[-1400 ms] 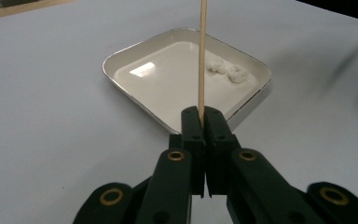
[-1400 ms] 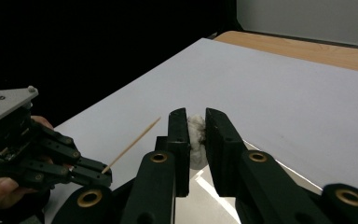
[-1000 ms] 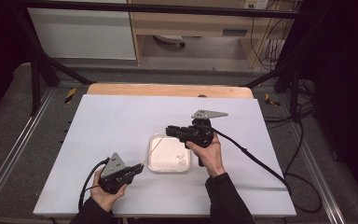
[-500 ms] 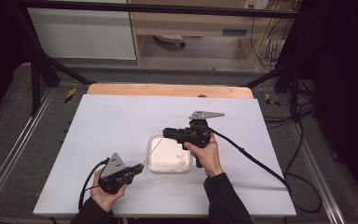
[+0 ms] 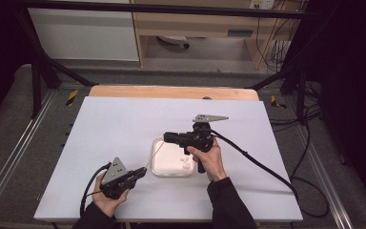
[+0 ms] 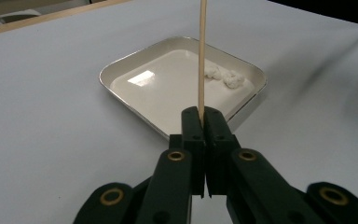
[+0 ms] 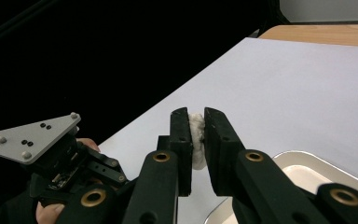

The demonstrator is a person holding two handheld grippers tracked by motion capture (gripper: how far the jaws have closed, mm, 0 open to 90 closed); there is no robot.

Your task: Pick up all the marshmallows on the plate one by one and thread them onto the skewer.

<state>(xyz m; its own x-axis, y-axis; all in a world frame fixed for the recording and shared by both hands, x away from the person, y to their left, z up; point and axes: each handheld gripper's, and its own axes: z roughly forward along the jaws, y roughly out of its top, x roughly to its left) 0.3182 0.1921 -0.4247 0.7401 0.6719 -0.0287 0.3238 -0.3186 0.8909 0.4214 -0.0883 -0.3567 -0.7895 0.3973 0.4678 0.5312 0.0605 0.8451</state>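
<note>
Right gripper (image 7: 196, 133) jaws clamp a marshmallow (image 7: 196, 140); left gripper (image 6: 204, 123) jaws pinch a skewer (image 6: 202, 56).

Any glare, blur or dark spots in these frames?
Left gripper view: a glare patch on the tray, skewer sharp. Right gripper view: left half black, white lump slightly soft. High view: table evenly lit, surroundings dark.

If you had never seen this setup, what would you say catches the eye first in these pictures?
The white square tray at mid-table, with small white lumps in one corner. Then the thin wooden skewer clamped in the left gripper, slanting up over the tray, and the white lump pinched in the right gripper above it.
</note>
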